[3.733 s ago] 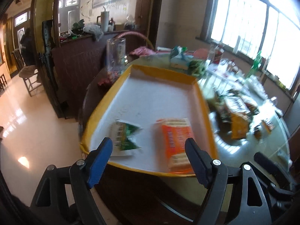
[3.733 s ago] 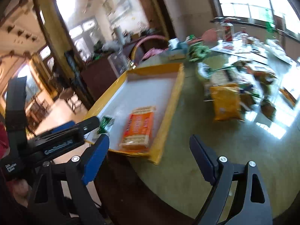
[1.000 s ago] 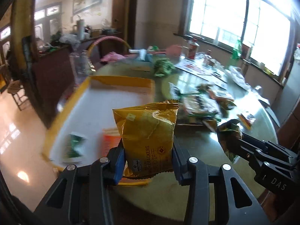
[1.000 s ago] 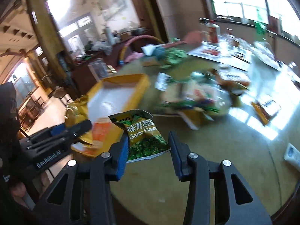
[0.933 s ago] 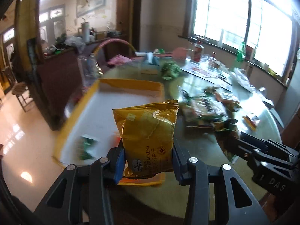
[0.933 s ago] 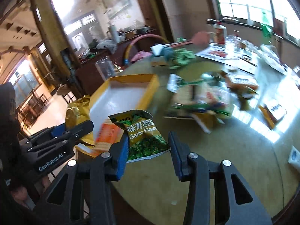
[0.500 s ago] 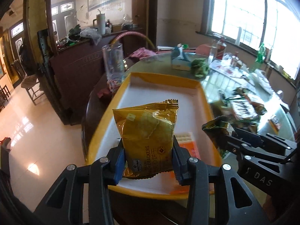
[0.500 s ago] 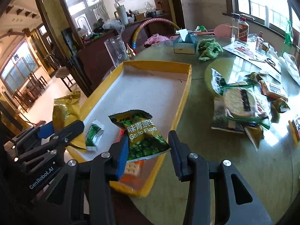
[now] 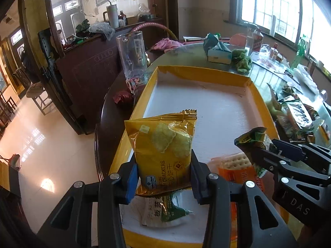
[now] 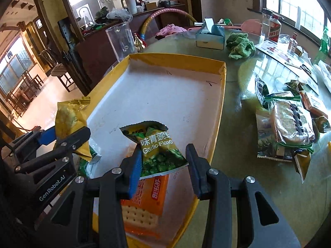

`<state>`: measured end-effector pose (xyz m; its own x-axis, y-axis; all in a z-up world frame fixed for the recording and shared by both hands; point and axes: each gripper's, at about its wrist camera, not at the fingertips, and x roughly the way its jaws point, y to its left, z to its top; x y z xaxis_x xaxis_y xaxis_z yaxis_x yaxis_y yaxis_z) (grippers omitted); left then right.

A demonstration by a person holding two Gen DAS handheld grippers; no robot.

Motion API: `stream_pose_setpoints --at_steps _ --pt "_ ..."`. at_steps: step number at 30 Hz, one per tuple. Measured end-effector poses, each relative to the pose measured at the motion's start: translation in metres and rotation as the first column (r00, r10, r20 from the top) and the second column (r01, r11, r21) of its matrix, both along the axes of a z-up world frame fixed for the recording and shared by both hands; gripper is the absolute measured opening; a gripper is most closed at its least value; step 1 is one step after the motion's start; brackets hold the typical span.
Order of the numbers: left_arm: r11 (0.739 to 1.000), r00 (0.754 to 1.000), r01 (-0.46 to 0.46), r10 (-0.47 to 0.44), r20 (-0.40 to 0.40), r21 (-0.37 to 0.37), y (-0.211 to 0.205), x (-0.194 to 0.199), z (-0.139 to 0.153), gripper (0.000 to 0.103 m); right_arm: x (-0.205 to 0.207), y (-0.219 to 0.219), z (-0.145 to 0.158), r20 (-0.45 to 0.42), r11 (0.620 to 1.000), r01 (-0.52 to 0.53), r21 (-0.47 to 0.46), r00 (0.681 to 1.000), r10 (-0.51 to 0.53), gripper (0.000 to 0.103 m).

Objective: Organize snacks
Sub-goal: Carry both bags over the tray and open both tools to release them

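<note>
With my left gripper (image 9: 162, 177) clamped on the yellow cracker bag (image 9: 163, 150) and my right gripper (image 10: 160, 165) on the green pea packet (image 10: 158, 148), I hovered over the near end of the yellow tray (image 10: 219, 103), where I judged both needed lowering and releasing.

A home dining room: round glass-topped counter (image 10: 244, 186) strewn with snacks, wooden sideboard (image 9: 91, 66), chairs (image 10: 62, 74), big windows (image 9: 275, 2).

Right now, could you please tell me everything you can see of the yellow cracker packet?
The yellow cracker packet is a glossy foil pouch printed with round crackers and the word CRACKERS, its crimped top seam uppermost. It stands upright, puffed and unopened, pinched at its lower sides by the left claw, held above the near end of the yellow-rimmed tray.
</note>
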<state>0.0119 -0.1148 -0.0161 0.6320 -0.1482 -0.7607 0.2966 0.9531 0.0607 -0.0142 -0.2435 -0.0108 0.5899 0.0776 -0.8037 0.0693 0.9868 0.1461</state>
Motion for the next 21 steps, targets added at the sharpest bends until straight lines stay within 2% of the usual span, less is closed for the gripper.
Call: stream_pose_setpoints --at_steps 8,12,17,21 --pt "1.000 0.999 0.031 -0.031 -0.042 -0.002 -0.003 0.013 -0.008 0.043 0.006 -0.002 -0.003 -0.007 0.999 0.021 -0.032 1.000 -0.021 0.043" --pt "0.998 0.997 0.056 -0.054 -0.063 0.025 -0.009 0.021 -0.015 0.043 0.011 -0.003 -0.008 -0.025 0.999 0.027 -0.041 0.999 -0.028 0.043" --pt "0.998 0.994 0.055 -0.055 -0.094 0.001 -0.005 0.027 -0.019 0.044 0.013 0.002 -0.010 -0.026 0.997 0.027 -0.066 0.999 -0.029 0.044" --pt "0.999 0.995 0.052 -0.052 -0.086 -0.005 -0.003 0.027 -0.018 0.064 0.013 0.004 -0.009 -0.025 0.996 0.032 -0.078 0.999 -0.034 0.045"
